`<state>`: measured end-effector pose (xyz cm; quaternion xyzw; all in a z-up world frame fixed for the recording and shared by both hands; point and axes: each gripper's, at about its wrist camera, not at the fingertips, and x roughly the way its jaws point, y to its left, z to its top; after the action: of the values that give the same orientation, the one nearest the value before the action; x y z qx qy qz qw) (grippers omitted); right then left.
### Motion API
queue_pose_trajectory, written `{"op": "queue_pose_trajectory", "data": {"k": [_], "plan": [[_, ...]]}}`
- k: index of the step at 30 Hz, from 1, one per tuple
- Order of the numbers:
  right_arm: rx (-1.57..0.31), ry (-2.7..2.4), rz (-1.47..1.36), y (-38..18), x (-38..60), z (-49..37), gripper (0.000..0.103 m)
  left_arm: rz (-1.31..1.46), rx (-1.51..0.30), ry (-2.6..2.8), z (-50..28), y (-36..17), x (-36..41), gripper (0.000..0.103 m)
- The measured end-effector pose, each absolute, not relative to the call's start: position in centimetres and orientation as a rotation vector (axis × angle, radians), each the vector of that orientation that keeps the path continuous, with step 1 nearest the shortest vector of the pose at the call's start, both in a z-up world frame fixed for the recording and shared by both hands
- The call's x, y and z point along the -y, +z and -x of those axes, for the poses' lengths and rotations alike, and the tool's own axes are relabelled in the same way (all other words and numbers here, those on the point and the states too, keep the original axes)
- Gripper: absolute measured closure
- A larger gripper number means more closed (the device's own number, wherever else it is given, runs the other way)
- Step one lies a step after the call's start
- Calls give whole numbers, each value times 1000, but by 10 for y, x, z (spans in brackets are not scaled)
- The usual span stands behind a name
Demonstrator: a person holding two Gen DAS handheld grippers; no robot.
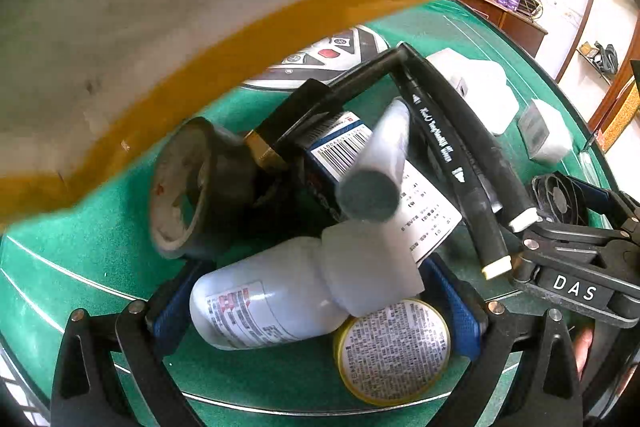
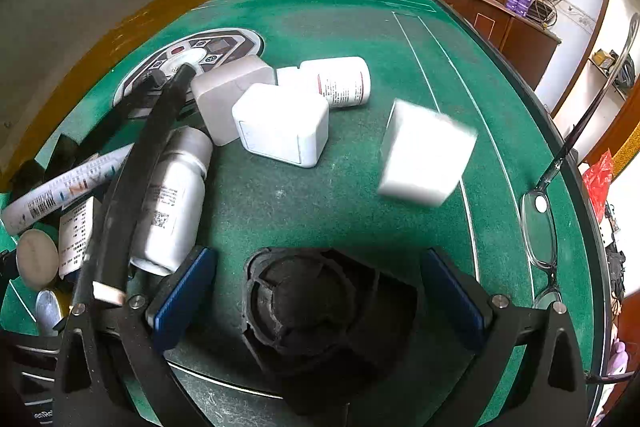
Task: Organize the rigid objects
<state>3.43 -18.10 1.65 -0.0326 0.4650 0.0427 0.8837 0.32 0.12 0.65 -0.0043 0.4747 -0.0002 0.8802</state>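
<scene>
The left tongs (image 1: 316, 311) gape wide around a white bottle (image 1: 264, 307) and tin (image 1: 394, 349), gripping neither; closing now could pinch both and topple the pile at 12 o'clock. The right tongs (image 2: 320, 301) stand wide open over a black fan (image 2: 316, 319); a blurred white cube (image 2: 426, 155) lies at 1 o'clock on the table (image 2: 352, 27).

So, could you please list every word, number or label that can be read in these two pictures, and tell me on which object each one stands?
"DAS": white letters on the right gripper, seen in the left wrist view.
Black marker: white cursive print, too distorted to read.
Blue box: barcode, digits too small.
White bottle, round tin, tube, silver bottle, pill bottle: fine print, too small.
</scene>
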Motion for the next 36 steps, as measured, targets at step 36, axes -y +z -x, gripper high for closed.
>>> {"op": "queue_pose_trajectory", "data": {"k": [36], "plan": [[-973, 113, 78, 16, 182, -36, 0, 12, -988, 2, 3, 1, -1, 0]]}}
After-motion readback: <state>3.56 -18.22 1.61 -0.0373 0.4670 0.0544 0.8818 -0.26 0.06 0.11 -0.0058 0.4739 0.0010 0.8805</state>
